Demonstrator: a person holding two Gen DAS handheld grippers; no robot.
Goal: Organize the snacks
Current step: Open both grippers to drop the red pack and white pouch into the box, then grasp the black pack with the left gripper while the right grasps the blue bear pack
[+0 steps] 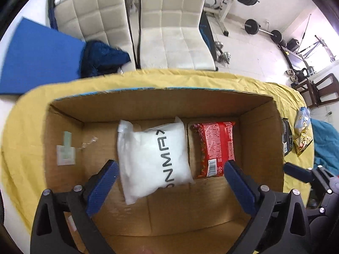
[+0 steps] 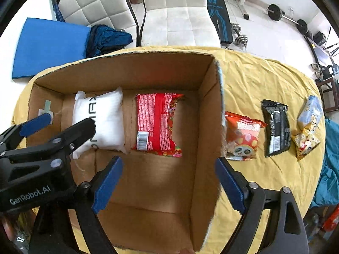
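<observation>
Left wrist view, left gripper (image 1: 169,169) spread wide and empty above cardboard box (image 1: 260,131), white packet (image 1: 152,154) between its fingers, red packet (image 1: 216,148) just inside the right finger, right wrist view, right gripper (image 2: 168,167) spread and empty, straddling the box's right wall, red packet ahead, orange snack bag (image 2: 243,135) and black packet (image 2: 276,131) beyond its right finger on yellow cloth (image 2: 264,80).

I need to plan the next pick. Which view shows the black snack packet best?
The right wrist view: the black snack packet lies fully visible on the yellow cloth. The left wrist view catches only a sliver behind the box wall.
</observation>
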